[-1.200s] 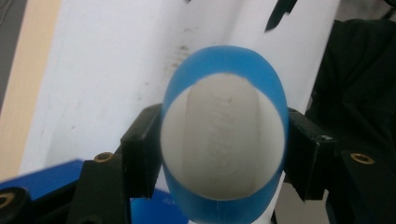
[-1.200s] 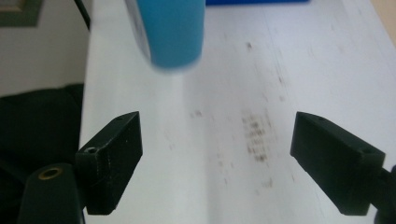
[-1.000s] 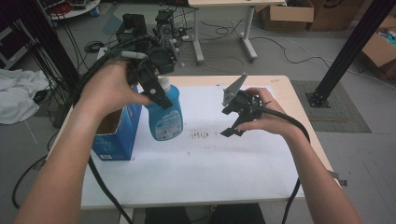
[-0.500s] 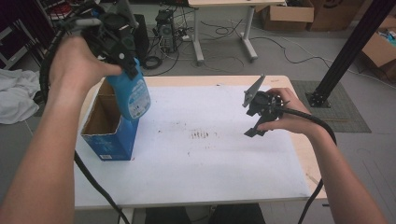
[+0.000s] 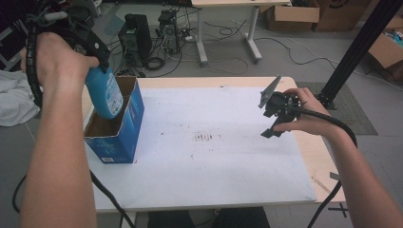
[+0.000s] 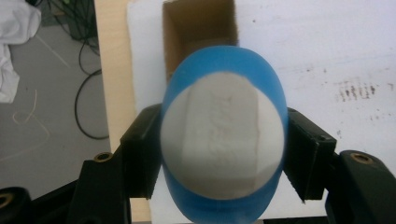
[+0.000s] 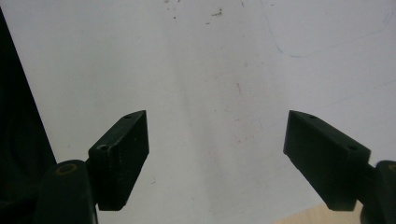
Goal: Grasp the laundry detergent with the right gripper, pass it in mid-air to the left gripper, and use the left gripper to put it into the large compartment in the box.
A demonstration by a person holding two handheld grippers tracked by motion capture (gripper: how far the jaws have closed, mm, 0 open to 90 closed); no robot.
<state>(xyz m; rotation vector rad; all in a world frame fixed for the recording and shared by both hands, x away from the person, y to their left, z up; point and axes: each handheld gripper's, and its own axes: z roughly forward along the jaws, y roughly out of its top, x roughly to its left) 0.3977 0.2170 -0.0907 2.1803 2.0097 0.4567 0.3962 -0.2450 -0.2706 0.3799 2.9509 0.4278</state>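
A white sheet (image 7: 210, 70) lies under the right jaws and shows bare between them. Dark smudges (image 6: 355, 88) sit right of the left jaws. A white cloth (image 6: 9, 56) and floor cables (image 6: 79, 102) lie to their left.

My left gripper (image 5: 92, 57), raised at upper left, clamps its jaws on a bottle (image 5: 107, 92); my right gripper (image 5: 275, 111) hovers at right, jaws apart with nothing between, having just narrowed.
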